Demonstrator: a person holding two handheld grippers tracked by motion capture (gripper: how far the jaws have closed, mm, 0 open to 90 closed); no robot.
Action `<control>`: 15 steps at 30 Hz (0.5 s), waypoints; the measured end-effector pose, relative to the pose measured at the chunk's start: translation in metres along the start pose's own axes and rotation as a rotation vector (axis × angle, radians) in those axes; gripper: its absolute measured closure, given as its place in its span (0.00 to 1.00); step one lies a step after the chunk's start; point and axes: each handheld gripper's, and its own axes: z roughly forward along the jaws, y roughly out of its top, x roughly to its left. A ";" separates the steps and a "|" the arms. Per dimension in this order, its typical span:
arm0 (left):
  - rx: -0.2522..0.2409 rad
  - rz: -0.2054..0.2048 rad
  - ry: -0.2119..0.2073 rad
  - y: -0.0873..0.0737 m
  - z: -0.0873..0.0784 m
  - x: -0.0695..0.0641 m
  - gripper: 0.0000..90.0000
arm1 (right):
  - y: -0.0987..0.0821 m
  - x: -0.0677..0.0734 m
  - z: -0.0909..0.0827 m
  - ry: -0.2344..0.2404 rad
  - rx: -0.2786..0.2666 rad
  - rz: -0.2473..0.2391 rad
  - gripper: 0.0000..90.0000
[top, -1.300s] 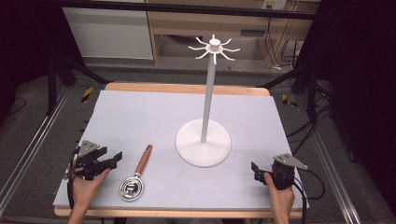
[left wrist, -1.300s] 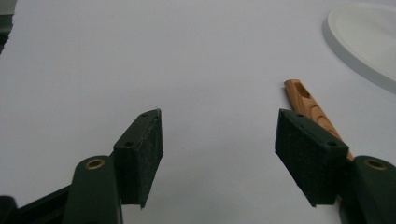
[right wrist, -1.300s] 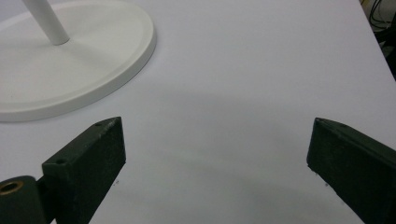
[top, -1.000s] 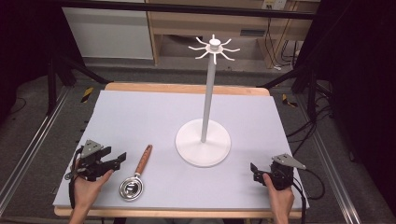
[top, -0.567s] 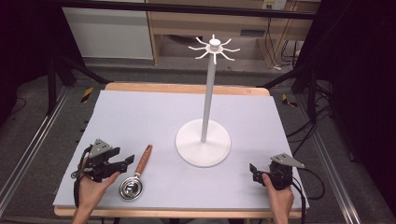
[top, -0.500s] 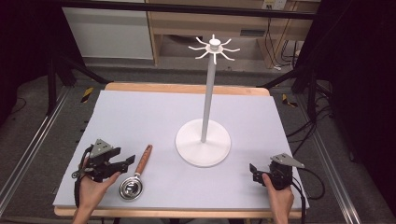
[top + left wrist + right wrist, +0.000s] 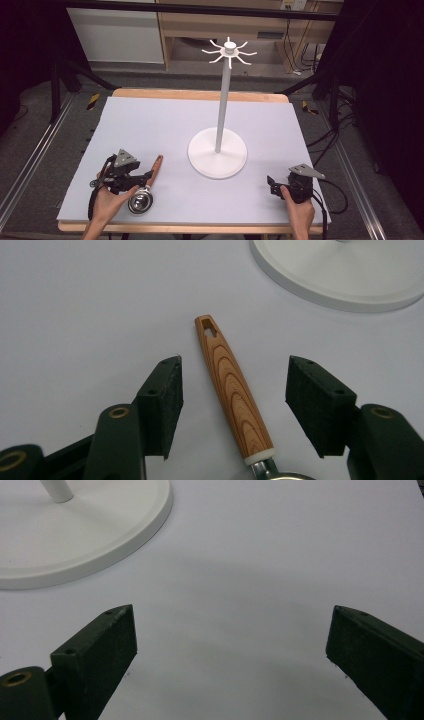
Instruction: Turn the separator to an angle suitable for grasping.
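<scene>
One wooden-handled scoop (image 7: 144, 187), one white hook stand (image 7: 218, 150), two hand-held grippers, one table (image 7: 150, 120)

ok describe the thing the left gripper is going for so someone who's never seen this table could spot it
Start at the white stand with the tall pole in the middle of the grey table, then look toward the near left corner. There lies a small utensil flat on the surface, between the open fingers of the left gripper. Its striped wooden handle with a hanging slot and shiny metal bowl set it apart from everything else.

A small metal strainer (image 7: 141, 199) lies flat near the worktop's front left corner. Its wooden handle (image 7: 231, 389) (grained, with a hanging hole at the tip) points toward the white stand.
</scene>
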 end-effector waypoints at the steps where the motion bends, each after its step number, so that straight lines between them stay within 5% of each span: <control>1: 0.006 0.002 -0.003 0.001 0.001 0.000 0.45 | 0.000 0.001 0.000 -0.003 0.000 -0.008 0.07; 15: 0.139 0.022 0.002 0.008 0.024 -0.008 0.59 | 0.001 0.003 0.001 0.000 0.015 -0.014 0.07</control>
